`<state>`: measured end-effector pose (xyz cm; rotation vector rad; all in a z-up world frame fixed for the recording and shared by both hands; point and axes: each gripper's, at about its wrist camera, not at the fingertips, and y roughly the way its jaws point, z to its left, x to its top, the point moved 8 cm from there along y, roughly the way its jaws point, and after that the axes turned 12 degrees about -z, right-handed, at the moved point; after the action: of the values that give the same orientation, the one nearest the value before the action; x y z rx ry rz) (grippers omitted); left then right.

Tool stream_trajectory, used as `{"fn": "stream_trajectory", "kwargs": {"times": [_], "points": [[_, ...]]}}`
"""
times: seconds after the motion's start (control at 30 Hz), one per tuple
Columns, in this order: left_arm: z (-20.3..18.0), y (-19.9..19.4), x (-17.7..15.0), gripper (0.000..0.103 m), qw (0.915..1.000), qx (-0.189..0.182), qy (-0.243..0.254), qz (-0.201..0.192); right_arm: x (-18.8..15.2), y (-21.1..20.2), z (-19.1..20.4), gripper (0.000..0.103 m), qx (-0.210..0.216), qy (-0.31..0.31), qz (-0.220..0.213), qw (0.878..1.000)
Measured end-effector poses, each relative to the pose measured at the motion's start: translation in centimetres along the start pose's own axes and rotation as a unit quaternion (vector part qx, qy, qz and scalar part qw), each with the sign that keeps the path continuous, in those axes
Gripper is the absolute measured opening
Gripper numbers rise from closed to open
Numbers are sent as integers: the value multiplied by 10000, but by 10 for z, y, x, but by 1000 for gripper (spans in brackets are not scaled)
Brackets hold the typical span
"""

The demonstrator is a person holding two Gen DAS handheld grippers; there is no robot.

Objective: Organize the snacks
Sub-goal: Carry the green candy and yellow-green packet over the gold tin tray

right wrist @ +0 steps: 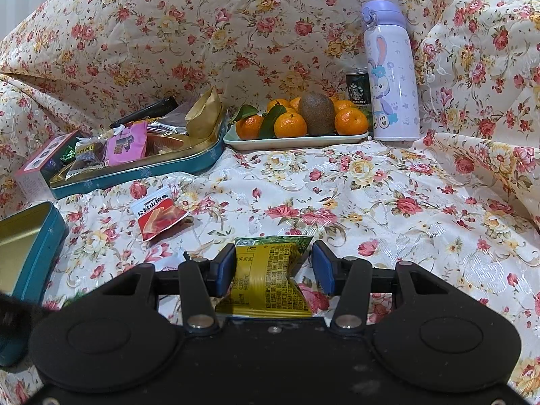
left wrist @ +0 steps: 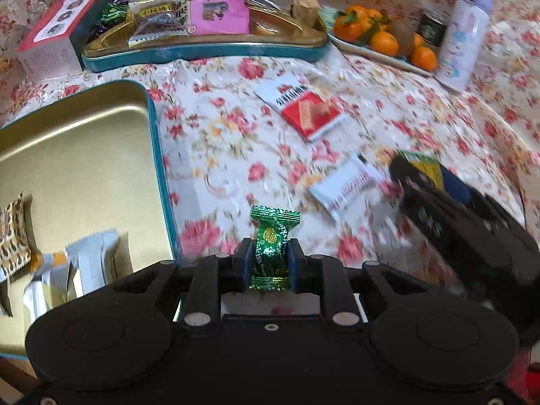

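The cloth (right wrist: pixel 388 195) over the surface was cream, printed with pink and red roses and yellow blooms. The open tin (left wrist: pixel 158 155) had a teal outside and a gold inside, as did the tray (left wrist: pixel 202 55) of snacks. The candy (left wrist: pixel 271 246) was shiny green with gold print. One packet (right wrist: pixel 266 276) was yellow and green, another packet (left wrist: pixel 308 111) red and white. The bottle (right wrist: pixel 391 77) was pale lilac with a rabbit picture, and the tangerines (right wrist: pixel 290 123) were orange with green leaves.

Glossy foil candy wrapper (left wrist: pixel 271 248), satiny tablecloth (left wrist: pixel 236 108)
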<state>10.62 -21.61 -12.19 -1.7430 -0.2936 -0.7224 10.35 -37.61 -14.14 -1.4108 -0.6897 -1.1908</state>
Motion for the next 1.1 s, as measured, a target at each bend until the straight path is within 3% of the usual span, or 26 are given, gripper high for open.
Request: {"fn": "stream_trajectory", "kwargs": {"times": [0.33,0.57,0.87,0.97,1.03,1.1], "points": [[-1,0,-3,29,9998,-57,142,-82,0,0,1,52,-21,-28,4,10000],[-7,-1,-7,30,9982,51,562,-186,0,0,2,52,-59,-109,19,9999],[-7,-2,-9,29,9978,105,573,-302,-1,1,9,60,-119,-506,125,9986],[-7,-2,-10,29,9976,113,583,-361,-2,-4,7,53,-229,-494,137,9984],[-7,-3,-10,29,9975,102,575,-395,-4,-12,4,43,-335,-458,111,9983],[-7,-3,-10,29,9976,86,564,-402,-6,-24,3,40,-372,-433,122,9983]]}}
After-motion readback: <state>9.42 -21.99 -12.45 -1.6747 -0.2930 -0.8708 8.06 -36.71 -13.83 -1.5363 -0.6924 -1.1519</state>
